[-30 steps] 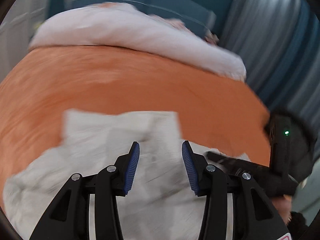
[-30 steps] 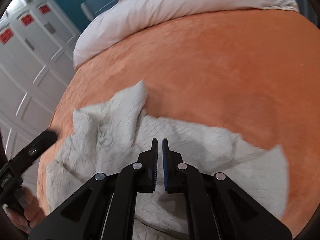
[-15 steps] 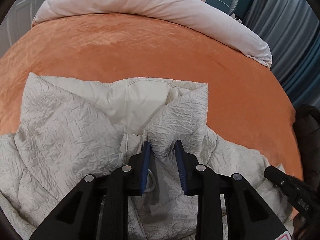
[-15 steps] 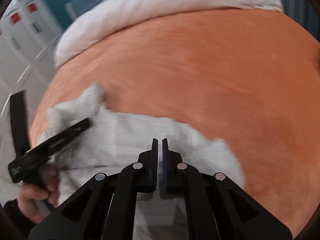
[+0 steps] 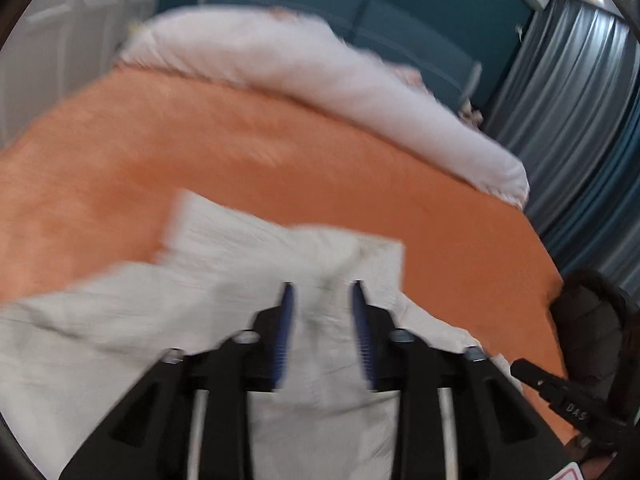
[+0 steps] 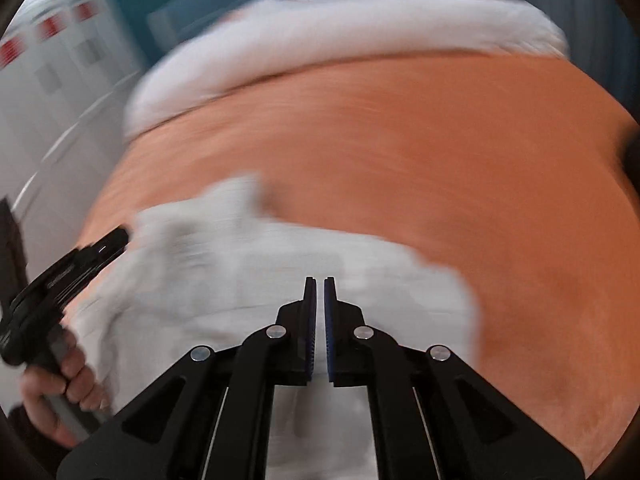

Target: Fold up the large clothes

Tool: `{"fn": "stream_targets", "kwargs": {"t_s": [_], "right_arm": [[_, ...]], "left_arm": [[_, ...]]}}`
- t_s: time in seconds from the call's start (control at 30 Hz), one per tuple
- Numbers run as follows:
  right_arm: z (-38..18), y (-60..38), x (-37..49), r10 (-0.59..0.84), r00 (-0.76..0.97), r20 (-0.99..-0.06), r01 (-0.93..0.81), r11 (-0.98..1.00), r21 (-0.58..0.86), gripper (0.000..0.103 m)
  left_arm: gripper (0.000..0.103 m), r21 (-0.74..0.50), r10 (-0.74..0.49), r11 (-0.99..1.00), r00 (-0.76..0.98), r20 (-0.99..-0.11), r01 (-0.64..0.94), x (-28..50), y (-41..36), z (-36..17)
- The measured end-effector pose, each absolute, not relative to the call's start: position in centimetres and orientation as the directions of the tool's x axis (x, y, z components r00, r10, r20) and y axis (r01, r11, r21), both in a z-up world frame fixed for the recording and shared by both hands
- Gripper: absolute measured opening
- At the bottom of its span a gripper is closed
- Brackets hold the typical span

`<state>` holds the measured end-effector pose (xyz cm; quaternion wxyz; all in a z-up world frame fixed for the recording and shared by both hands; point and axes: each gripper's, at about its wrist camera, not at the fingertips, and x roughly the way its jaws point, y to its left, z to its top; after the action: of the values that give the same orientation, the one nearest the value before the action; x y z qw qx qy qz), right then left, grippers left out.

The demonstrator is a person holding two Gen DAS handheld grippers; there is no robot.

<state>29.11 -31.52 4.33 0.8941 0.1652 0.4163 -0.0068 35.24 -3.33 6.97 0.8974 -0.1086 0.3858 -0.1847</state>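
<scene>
Left wrist — white garment (image 5: 256,320) btwn spread fingers (image 5: 285,320), on orange bedspread (image 5: 240,152).

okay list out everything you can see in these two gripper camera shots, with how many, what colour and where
Garment: one, white and crinkled, spread on the near part of the bed under both grippers.
Bedspread: one, orange, covering the bed.
Duvet: one, white, bunched along the far end of the bed.
Headboard: one, teal, behind the duvet.
Curtains: grey-blue, far right in the left wrist view.
Cabinet doors: white with red patches, left side of the right wrist view.
Left gripper: black with blue pads, jaws apart with a ridge of the garment between them.
Right gripper: black with blue pads, jaws nearly together.
Left hand: one, holding the left gripper's handle.
</scene>
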Motion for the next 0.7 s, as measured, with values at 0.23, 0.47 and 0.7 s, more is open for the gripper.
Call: {"fn": "stream_targets", "kwargs": {"t_s": [0.23,0.47,0.7], "right_arm": [[3.4,-14.3,37.2,0.446,0.477,-0.757,-0.221,0.895,0.388,0.004],[-2.2,-10.1,44.7,0.339,0.397,-0.853,-0.217,0.938,0.272,0.0],[1.6,-21.3,40.0,0.369,0.555,-0.745,0.0,0.896,0.444,0.005]], "left_arm": [[0.036,-0.2,-0.138,0.979,0.603,-0.786,-0.037,37.2,9.5,3.6],[0.029,-0.055,-0.03,0.998,0.591,-0.806,-0.025,36.9,10.9,-1.8],[0.029,-0.063,-0.028,0.997,0.607,-0.794,-0.036,37.1,11.2,-2.4]]}}
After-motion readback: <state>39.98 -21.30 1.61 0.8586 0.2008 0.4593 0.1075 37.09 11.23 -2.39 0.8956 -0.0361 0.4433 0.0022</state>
